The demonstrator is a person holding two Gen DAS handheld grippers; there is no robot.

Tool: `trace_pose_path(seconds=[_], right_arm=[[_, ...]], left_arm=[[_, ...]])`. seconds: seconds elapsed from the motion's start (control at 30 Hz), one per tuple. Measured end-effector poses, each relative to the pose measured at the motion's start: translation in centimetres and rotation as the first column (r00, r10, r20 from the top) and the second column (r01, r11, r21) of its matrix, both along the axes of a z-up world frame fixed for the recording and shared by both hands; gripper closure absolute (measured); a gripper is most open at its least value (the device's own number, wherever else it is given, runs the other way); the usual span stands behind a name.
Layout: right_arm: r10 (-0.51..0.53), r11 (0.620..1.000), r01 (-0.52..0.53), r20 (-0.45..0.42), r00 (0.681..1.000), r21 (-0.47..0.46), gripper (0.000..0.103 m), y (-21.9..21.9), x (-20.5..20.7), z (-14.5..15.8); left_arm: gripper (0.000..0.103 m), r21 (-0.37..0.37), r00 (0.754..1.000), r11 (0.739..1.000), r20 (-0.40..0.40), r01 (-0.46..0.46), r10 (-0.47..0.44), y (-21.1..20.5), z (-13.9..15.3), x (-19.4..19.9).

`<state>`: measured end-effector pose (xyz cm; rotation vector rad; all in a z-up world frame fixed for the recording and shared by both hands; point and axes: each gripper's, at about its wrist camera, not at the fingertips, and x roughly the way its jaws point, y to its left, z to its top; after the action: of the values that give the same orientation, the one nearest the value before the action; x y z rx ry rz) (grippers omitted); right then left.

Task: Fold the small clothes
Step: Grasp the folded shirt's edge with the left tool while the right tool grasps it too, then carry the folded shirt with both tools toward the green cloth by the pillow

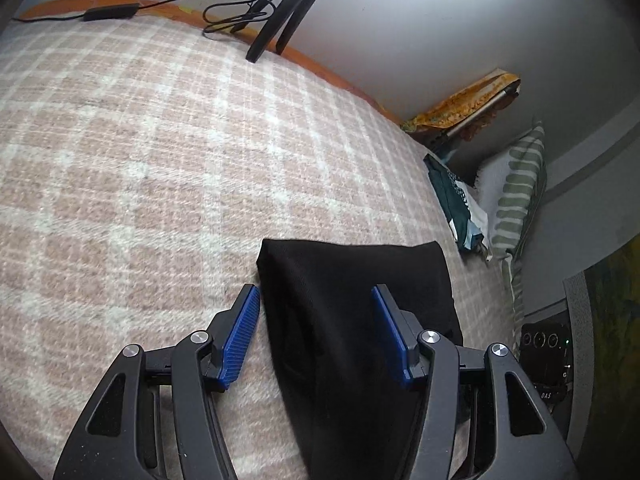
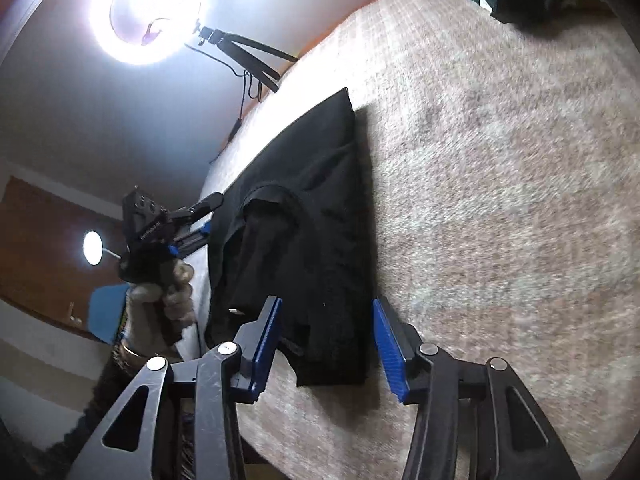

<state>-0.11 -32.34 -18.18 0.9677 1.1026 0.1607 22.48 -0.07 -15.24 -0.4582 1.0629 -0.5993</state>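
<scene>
A black folded garment (image 1: 352,320) lies on the pink checked blanket (image 1: 140,152). My left gripper (image 1: 316,294) is open, its blue pads either side of the garment's near edge, just above it. In the right wrist view the same garment (image 2: 312,220) lies along the bed edge. My right gripper (image 2: 326,308) is open, its blue pads straddling the garment's near end. The left gripper (image 2: 204,216) shows there at the garment's far side, held by a hand; its jaws look open.
A tripod (image 1: 284,8) with cables stands at the bed's far edge, with a bright ring light (image 2: 148,8) on it. A dark green cloth (image 1: 456,204) and a striped pillow (image 1: 516,200) lie at the right end. The bed edge (image 2: 208,280) drops off beside the garment.
</scene>
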Motion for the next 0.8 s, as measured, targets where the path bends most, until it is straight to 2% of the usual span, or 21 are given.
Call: trace_pose_path(seconds=[0.2,0.27,0.33,0.37,0.4,0.47,0.57,0.8], right_arm=[[-0.009,0.999,0.008,0.013,1.0,0.046,0.056,1.3,0.6,-0.1],[0.0,0.999,-0.001,0.005,1.0,0.039,0.064,1.9,0.5,0.3],[0.008,1.0,-0.008,-0.01,1.0,0.017,0.072,2.5,0.8,0.3],[0.005,1.0,-0.005,-0.015,1.0,0.008,0.079,2.7,1.2,0.2],[0.003,1.0,-0.003,-0.026,1.0,-0.001,0.083,2.8,1.2,0.1],[-0.01,1.0,0.01,-0.041,0.999,-0.013,0.092,2.7,1.0,0.1],[-0.008,0.998,0.005,-0.052,0.999,-0.055,0.096,2.9,0.9,0.7],[0.009,0.988,-0.017,-0.053,0.999,-0.154,0.099,3.7,1.2,2.8]], left_arm=[[0.049,-0.006,1.0,1.0,0.024,0.015,-0.015,-1.0,-0.1,0.6],[0.05,-0.003,0.999,1.0,0.029,0.015,-0.015,-1.2,0.0,0.7],[0.067,0.015,1.0,1.0,0.027,0.008,-0.008,-1.4,-0.2,0.9],[0.08,0.02,1.0,1.0,0.022,-0.001,0.0,-1.4,-0.4,1.0],[0.088,0.022,1.0,1.0,0.021,-0.006,0.006,-1.4,-0.5,1.1],[0.094,0.02,1.0,1.0,0.021,-0.006,0.006,-1.3,-0.8,1.4],[0.097,0.038,0.999,0.999,0.046,-0.001,-0.001,-1.6,-0.7,1.4],[0.098,0.072,0.99,0.997,0.14,-0.005,-0.006,-2.1,1.3,0.7]])
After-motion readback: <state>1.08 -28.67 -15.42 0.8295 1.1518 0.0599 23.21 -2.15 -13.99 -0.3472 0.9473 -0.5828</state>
